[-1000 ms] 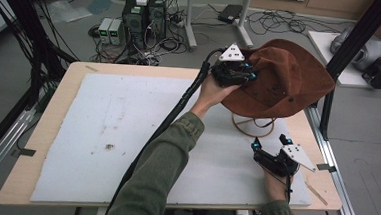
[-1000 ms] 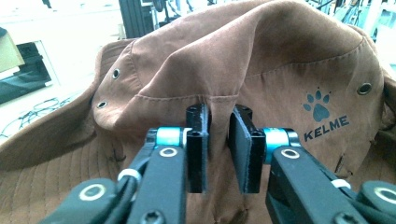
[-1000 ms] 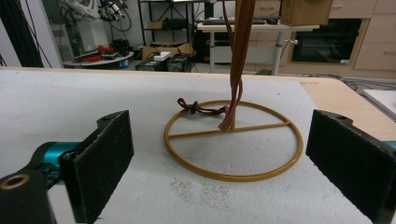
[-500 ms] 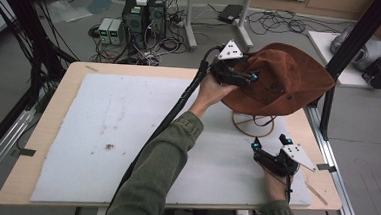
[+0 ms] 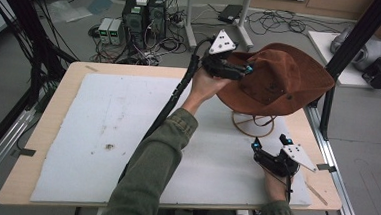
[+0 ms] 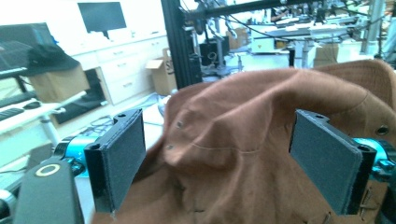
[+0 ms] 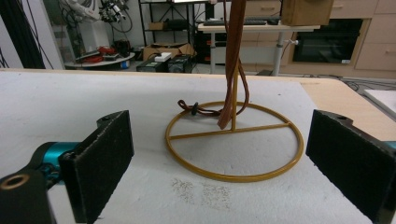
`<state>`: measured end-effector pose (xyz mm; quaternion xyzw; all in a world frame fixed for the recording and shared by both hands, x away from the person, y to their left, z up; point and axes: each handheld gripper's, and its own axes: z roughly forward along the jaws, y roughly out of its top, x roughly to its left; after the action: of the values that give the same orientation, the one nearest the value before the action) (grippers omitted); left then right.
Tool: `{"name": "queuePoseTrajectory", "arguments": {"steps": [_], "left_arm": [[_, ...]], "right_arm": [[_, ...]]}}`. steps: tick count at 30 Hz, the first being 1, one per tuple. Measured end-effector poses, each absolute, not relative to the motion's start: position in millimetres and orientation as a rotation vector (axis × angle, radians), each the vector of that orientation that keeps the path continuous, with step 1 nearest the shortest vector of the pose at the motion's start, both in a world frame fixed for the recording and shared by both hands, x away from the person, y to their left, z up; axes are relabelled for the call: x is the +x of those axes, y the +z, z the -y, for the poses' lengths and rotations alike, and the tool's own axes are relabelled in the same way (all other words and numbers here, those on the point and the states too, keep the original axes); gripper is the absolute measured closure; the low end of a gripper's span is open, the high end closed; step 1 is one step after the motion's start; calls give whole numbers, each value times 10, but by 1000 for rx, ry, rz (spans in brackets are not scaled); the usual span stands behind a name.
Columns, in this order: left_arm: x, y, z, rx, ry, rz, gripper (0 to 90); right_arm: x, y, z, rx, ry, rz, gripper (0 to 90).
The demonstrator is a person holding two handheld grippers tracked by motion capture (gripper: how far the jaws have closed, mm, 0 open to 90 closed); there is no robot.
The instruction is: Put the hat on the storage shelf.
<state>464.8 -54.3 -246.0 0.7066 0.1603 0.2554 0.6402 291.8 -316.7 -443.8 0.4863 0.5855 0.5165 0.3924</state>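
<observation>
A brown suede hat [image 5: 280, 80] sits on a thin gold wire stand, whose ring base [image 5: 251, 124] lies on the white mat. My left gripper [image 5: 243, 70] is held at the hat's left side, open. In the left gripper view the hat [image 6: 243, 140] bulges between and beyond the wide-apart jaws, with neither pad pressing it. My right gripper [image 5: 270, 142] rests low on the mat just in front of the stand, open. In the right gripper view the ring base [image 7: 233, 140] and the hanging hat strap [image 7: 232, 70] lie ahead of the empty jaws.
A white foam mat [image 5: 77, 130] covers the wooden table [image 5: 24, 177]. A black frame post [image 5: 329, 96] stands close behind the hat at the right edge. The left gripper's cable [image 5: 168, 106] trails across the mat. Computers and cables crowd the floor beyond.
The left gripper has shifted slightly up and to the left along the hat's side, and the hat sits a little flatter. The right gripper has stayed put.
</observation>
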Motion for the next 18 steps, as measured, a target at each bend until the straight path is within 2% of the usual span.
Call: {"name": "queuePoseTrajectory", "arguments": {"steps": [7, 18], "left_arm": [[4435, -2291, -31, 1535, 678, -440, 186], [3769, -2347, -1447, 1392, 867, -661, 183]], "right_arm": [[2913, -4435, 3178, 1234, 1314, -1476, 67], [2931, -4421, 3180, 1246, 1327, -1454, 67]]}}
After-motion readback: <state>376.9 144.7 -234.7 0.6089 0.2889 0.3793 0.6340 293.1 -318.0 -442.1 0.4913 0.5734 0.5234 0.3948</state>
